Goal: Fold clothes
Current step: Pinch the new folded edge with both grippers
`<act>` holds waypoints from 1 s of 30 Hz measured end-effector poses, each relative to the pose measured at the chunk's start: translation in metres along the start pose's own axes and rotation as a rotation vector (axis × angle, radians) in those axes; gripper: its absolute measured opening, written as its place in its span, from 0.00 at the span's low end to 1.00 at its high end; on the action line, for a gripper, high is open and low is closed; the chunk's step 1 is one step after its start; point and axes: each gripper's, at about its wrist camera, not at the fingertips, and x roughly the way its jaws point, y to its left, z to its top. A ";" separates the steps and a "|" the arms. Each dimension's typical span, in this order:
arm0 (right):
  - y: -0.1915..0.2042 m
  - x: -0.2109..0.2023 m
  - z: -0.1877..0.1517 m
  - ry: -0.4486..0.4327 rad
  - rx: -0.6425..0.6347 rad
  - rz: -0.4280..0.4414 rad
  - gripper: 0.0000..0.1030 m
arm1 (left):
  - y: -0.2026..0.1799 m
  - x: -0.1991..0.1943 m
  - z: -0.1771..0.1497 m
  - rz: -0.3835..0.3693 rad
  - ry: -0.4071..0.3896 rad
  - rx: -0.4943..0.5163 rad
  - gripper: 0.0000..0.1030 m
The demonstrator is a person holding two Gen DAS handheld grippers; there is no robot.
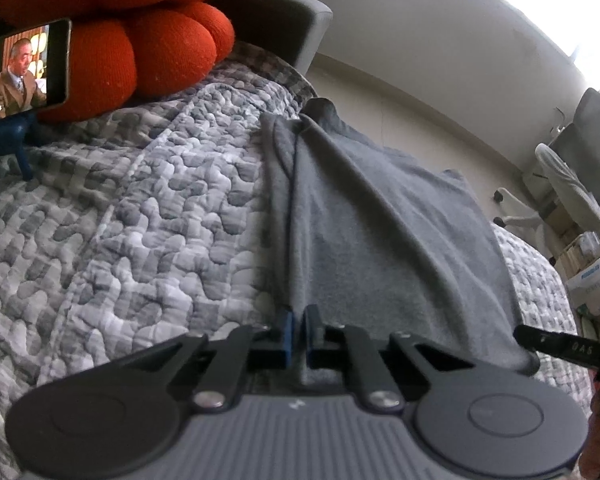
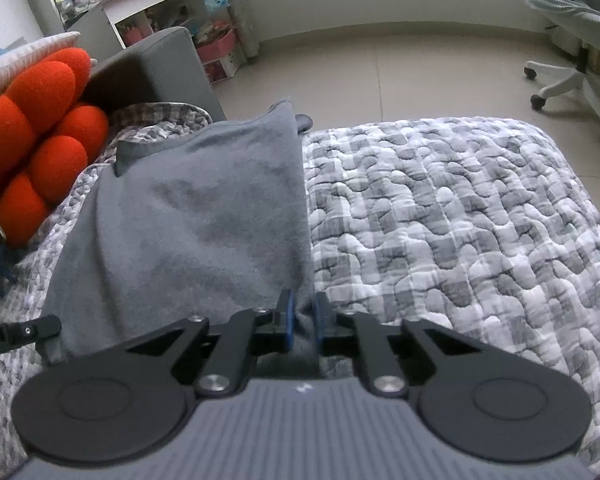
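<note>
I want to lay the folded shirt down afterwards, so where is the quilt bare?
Bare quilt stretches from the grey garment to the bed's floor-side edge. Crowded on the other side: orange cushion and phone on its stand.

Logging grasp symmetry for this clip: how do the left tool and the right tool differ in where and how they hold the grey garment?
The left tool grips the grey garment at its left near corner, beside a dark seam line; the right tool grips the right near corner, along a plain edge. The left tool's pads sit almost together; the right tool's show a slightly wider gap with cloth bunched between. Both are shut on the garment's near edge over the quilted cover.
</note>
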 end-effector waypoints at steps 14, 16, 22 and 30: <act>-0.011 -0.001 0.005 0.011 0.009 0.016 0.06 | 0.019 -0.003 -0.001 -0.033 0.028 -0.086 0.12; -0.014 -0.008 0.005 0.007 0.028 0.016 0.12 | 0.025 -0.004 0.000 -0.026 0.043 -0.127 0.23; -0.027 -0.029 0.003 0.021 0.113 0.058 0.49 | 0.029 -0.027 -0.005 -0.098 0.057 -0.176 0.48; -0.047 -0.022 -0.007 0.129 0.296 0.166 0.49 | 0.022 -0.010 -0.017 -0.050 0.067 -0.183 0.50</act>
